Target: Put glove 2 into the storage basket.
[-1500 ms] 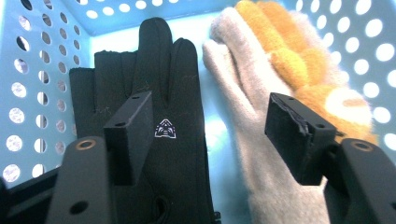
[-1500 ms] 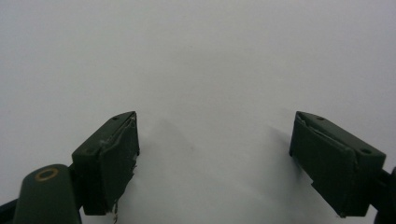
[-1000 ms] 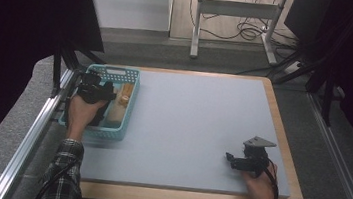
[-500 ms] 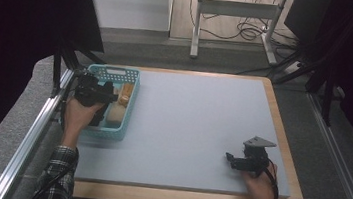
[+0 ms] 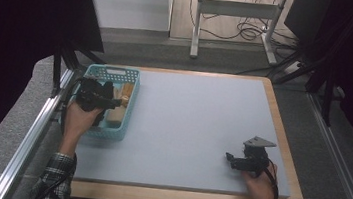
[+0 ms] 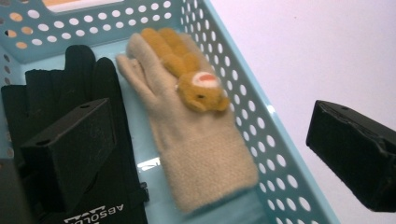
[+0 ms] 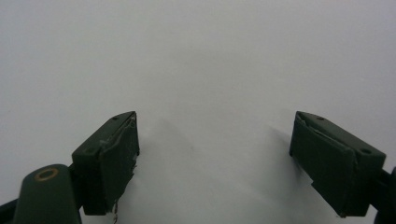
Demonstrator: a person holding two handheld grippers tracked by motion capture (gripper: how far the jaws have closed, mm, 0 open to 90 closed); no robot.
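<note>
A light-blue perforated basket point(image 5: 112, 70) stands at the table's left. In it lie a beige knit glove point(image 6: 201, 149) with an orange plush animal point(image 6: 196, 88) sewn on, and a black glove point(image 6: 60, 84) beside it. My left gripper point(image 5: 110, 100) hovers over the basket. Its jaws have just been opening and now stand wide apart above the beige glove point(image 5: 117, 113), without touching it. Near the table's front right my right gripper point(image 5: 230, 158) rests low over the grey mat, open point(image 7: 215, 135), with nothing between its jaws.
A grey mat point(image 5: 197, 117) covers the wooden tabletop point(image 5: 288, 157). An aluminium rail point(image 5: 34, 133) runs along the left side. Beyond the far edge stand a metal frame point(image 5: 234, 15) and cables on the floor.
My left gripper has drawn back a little over the basket's left side and risen slightly, and its jaws have spread. The right hand has not moved.
</note>
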